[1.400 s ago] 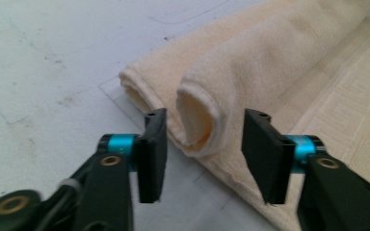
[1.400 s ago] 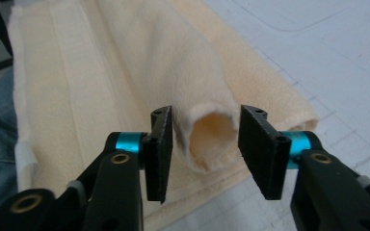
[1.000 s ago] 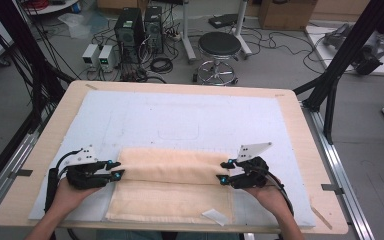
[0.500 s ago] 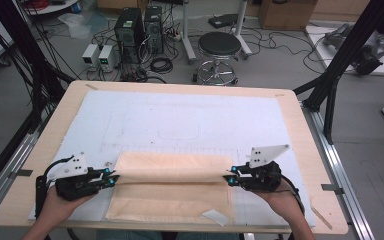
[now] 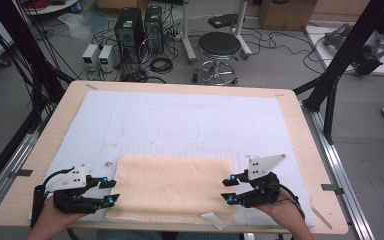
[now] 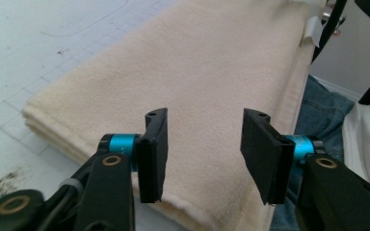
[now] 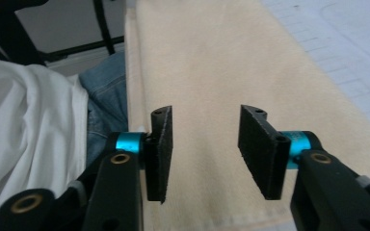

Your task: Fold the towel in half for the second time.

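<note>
My left gripper and right gripper have just been opening and now stand parted, gripping nothing, one at each short end of the folded cream terry towel. It lies flat on the white gridded mat near the table's front edge, folded over since a second ago.

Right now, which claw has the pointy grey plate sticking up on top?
The right claw, at the towel's right end. Its grey three-cornered plate stands up; the left claw's plate lies flatter.
</note>
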`<act>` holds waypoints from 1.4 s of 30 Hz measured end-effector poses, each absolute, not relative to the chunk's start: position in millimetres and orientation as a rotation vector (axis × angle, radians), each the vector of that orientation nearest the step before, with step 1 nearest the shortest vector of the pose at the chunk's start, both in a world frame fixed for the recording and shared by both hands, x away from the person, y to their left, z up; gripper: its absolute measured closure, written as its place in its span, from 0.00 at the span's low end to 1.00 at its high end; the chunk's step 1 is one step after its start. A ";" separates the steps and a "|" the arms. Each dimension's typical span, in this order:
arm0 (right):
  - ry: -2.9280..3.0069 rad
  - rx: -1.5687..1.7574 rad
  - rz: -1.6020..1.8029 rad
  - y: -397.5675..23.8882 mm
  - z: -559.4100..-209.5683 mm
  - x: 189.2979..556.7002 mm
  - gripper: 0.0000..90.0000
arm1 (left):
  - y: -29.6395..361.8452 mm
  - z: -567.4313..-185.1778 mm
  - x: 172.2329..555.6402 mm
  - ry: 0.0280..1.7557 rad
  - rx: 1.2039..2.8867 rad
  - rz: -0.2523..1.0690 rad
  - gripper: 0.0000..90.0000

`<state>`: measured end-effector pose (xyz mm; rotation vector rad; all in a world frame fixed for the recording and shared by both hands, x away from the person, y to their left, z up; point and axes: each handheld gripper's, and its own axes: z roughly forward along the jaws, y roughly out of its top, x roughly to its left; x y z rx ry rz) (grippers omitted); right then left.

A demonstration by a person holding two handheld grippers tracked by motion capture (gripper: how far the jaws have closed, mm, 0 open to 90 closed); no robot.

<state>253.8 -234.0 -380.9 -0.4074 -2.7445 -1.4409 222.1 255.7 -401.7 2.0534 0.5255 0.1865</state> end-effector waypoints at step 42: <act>-2.867 -0.812 -1.398 -238.9 -397.2 294.7 0.49 | 252.7 -407.3 268.8 0.719 2.026 0.336 0.49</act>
